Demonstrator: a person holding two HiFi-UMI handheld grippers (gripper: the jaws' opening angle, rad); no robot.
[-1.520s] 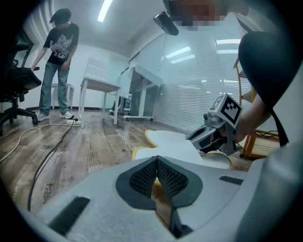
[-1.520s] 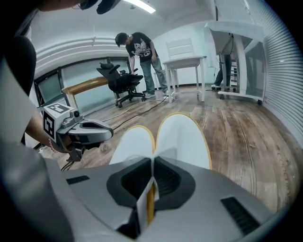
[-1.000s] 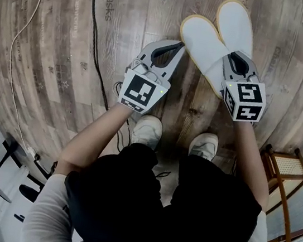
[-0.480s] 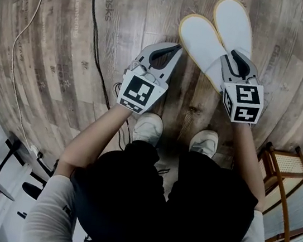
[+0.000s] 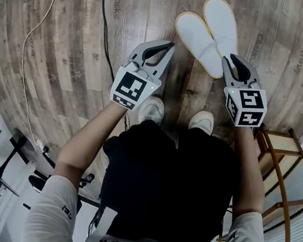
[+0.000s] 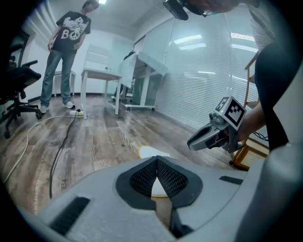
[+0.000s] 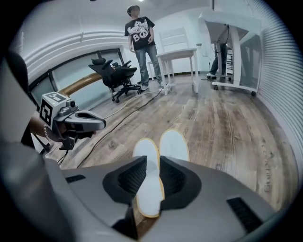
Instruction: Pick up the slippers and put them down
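Lying paired on the far floor point(image 5: 129, 7), slippers point(image 5: 209, 33) appear delivered: right gripper point(image 5: 231, 59), jaws just opened, grips nothing; left gripper point(image 5: 168, 46) closed, empty.

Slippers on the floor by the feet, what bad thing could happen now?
1. The slippers lie just ahead of the person's shoes; a step forward might land on them.
2. A black cable runs along the floor toward the shoes, so a foot could catch on it.
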